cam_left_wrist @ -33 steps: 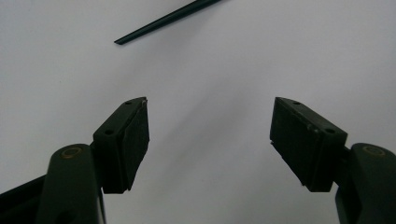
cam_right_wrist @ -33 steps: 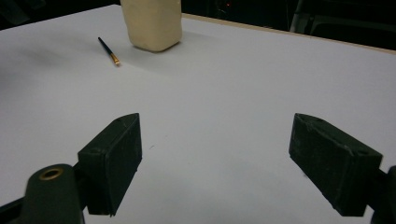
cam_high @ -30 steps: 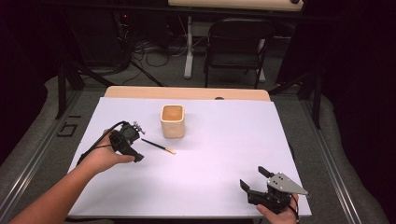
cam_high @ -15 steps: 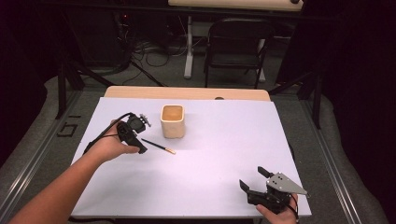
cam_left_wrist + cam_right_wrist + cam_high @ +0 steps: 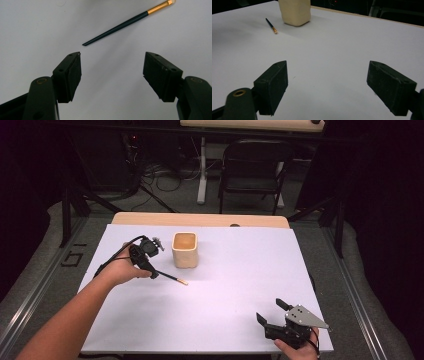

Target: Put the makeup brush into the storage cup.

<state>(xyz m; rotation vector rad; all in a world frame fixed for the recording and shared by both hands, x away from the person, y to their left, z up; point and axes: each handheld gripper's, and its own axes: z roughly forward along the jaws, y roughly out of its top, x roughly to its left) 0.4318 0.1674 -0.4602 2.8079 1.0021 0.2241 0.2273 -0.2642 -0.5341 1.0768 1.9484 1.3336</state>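
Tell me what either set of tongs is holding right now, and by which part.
Nothing is held. The left tongs stand open just short of the paintbrush, near its pointed handle end. The right tongs are open over bare table.

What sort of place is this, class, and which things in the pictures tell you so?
Probably a lab or studio set up for recording: a table under a plain white sheet in a dark room, loose cables on the floor behind it, and an empty chair beyond.

No readable text

White marks on the floor (image 5: 75, 257) left of the tabletop (image 5: 225, 285) are too blurred to read.
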